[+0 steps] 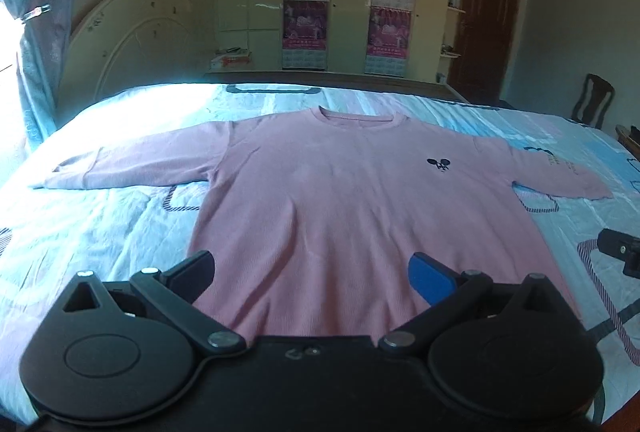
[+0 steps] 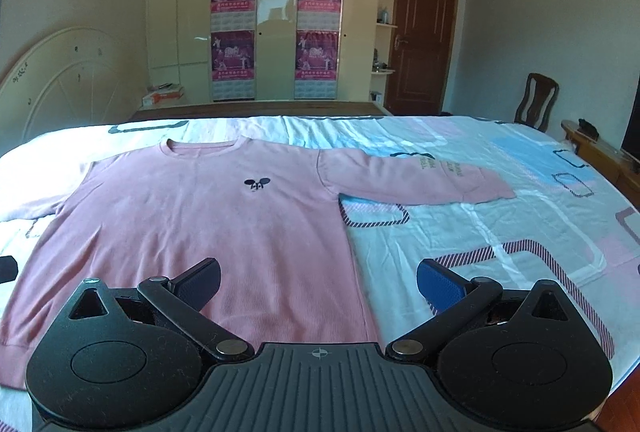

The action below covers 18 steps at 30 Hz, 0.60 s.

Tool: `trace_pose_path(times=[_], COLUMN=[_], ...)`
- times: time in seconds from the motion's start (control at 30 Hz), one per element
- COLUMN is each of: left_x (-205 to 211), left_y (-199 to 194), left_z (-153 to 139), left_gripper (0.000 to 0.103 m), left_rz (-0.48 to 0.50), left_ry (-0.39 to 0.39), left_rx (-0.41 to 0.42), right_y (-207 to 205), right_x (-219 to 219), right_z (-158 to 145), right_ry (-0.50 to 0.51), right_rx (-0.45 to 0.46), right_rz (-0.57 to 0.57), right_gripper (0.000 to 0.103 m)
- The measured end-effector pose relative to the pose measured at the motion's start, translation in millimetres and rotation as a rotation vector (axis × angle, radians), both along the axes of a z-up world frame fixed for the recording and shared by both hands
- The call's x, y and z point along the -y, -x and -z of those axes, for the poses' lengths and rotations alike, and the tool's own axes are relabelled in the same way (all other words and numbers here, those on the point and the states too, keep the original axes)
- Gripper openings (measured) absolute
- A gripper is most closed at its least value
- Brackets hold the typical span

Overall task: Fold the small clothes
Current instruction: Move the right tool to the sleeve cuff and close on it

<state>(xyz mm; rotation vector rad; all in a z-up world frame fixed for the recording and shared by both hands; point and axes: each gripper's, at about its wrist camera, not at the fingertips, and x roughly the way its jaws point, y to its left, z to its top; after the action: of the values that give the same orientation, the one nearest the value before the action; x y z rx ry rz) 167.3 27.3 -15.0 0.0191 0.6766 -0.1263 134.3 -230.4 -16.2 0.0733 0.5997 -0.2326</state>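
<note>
A pink long-sleeved sweater lies flat and face up on the bed, both sleeves spread out to the sides, a small dark logo on the chest. It also shows in the right wrist view. My left gripper is open and empty, hovering over the sweater's lower hem near the middle. My right gripper is open and empty, over the hem's right corner, its left finger above the fabric and its right finger above the sheet. The right gripper's tip shows in the left wrist view.
The bed has a pale sheet with blue, pink and striped patches. A wardrobe with posters stands behind it, a brown door and a wooden chair at the right, a white headboard at the left.
</note>
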Motion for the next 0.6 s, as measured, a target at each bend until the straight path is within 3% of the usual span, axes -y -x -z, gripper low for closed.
trace_pose_path(times=[0.03,0.17,0.23,0.33,0.5,0.6], left_x=[-1.5,-6.8,-4.6,6.0,21.7,37.9], left_y=[-9.0,-39.5,-54.9,-72.7,-104.5,-118.2], left_z=[-0.3,4.4,7.5,9.9,15.6,19.3], left_gripper=[0.103,0.103,0.103,0.103,0.103,0.103], left_rz=[0.030,-0.013,0.004,0.015,0.039,0.037], left_ry=[0.016,0.075,0.068,0.030,0.084,0.039], left_rx=[0.001,-0.005,-0.035,-0.009,-0.062,-0.052], right_y=[-6.4,-31.9,-42.8,-58.0,-81.1,-98.0], right_x=[0.4,5.7,13.1,30.4,71.0,104.2], right_z=[-0.6,-1.1,-1.5,-0.3,4.4,11.3], right_ry=[0.002,0.043,0.052,0.063,0.095,0.088], right_rx=[0.002,0.007,0.004,0.006,0.001,-0.002], right_rz=[0.013,0.059,0.086,0.123,0.178,0.199], right_gripper=[0.103,0.103,0.103,0.103,0.103,0.103])
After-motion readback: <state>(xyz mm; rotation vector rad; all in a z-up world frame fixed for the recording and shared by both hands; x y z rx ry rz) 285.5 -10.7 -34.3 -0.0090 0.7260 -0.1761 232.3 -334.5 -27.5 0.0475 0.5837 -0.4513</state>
